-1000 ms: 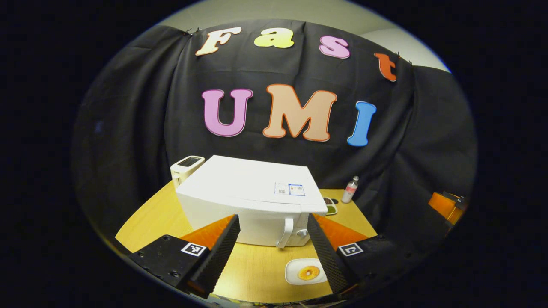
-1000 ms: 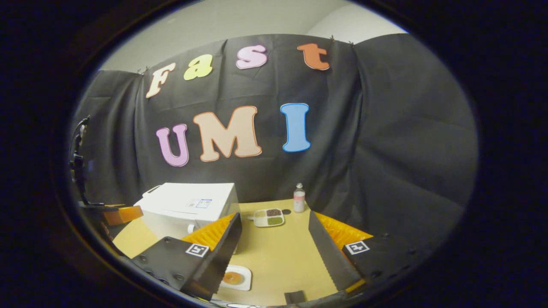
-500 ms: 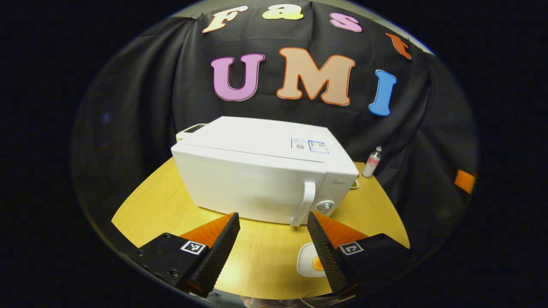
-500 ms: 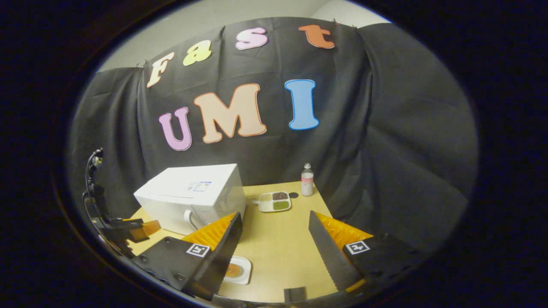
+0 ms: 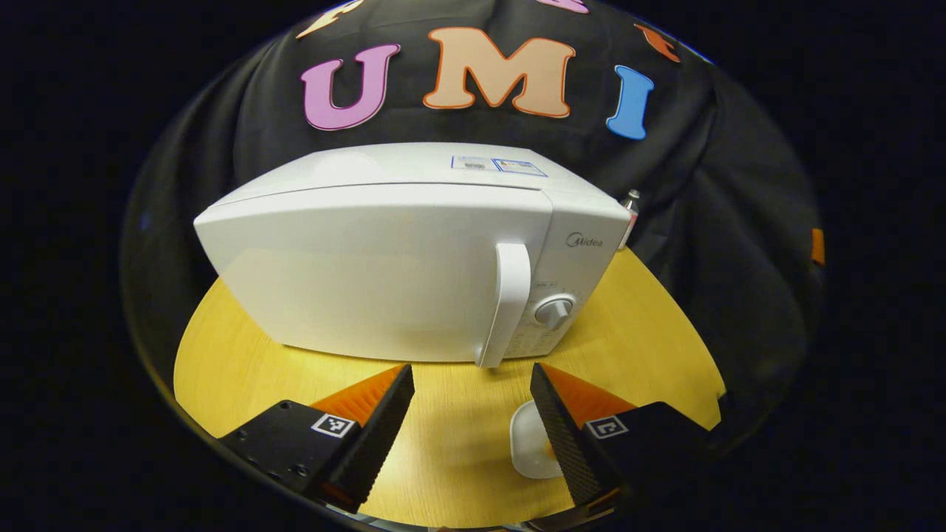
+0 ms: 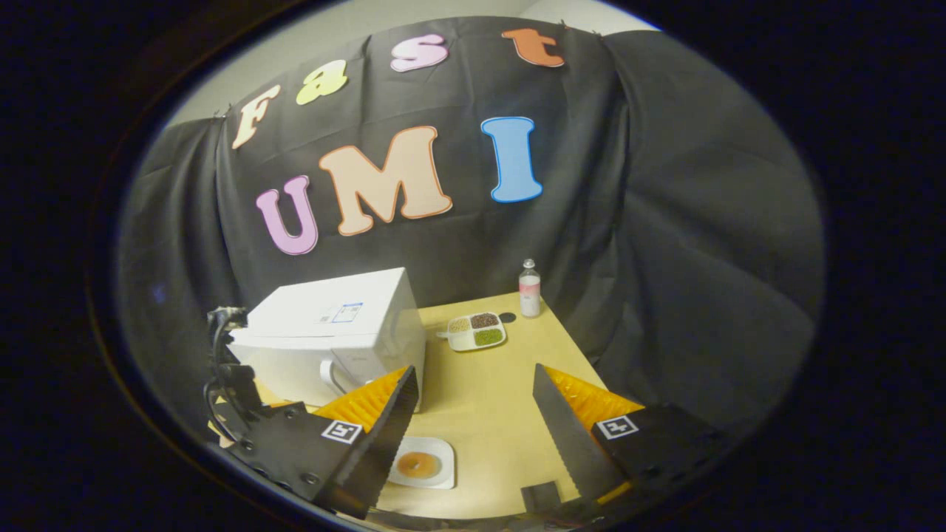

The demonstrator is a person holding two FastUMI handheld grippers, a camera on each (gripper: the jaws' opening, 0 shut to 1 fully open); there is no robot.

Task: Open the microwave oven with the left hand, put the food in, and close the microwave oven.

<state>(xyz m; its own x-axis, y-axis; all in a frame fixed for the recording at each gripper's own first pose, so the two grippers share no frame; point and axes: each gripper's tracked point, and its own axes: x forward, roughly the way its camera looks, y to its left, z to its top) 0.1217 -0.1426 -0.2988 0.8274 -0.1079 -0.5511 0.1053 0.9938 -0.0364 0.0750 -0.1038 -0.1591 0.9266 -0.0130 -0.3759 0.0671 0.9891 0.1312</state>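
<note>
On the yellow wooden table (image 5: 244, 355) the white microwave oven (image 5: 384, 266) stands as the biggest thing, toward the left and far part of the tabletop, with the black cloth wall (image 6: 665, 244) hanging close behind it. Its door is shut, and the tall white door handle (image 5: 507, 303) runs upright along the door's right edge, with a round control dial (image 5: 554, 310) just right of it on the panel.

Before the door, the left gripper (image 5: 473, 436) hovers above the table with its two fingers spread wide and nothing between them; the handle sits just beyond the gap, apart from both fingers. From the right gripper view, part of that left gripper's body and cabling (image 6: 229, 369) shows at the oven's near left corner.

Further right, the right gripper (image 6: 473, 436) hangs over bare tabletop, jaws likewise wide apart and empty.

Near the front edge of the table lies the small white plate (image 6: 436, 476) carrying a round orange piece of food (image 6: 419, 465), in front of the oven and apart from it. In the left gripper view that plate (image 5: 528, 451) is partly hidden by the right-hand finger.

Farther back, right of the oven, sits a divided tray (image 6: 477, 331) with three fillings, and beyond it a small bottle (image 6: 529, 290) stands upright by the cloth.
</note>
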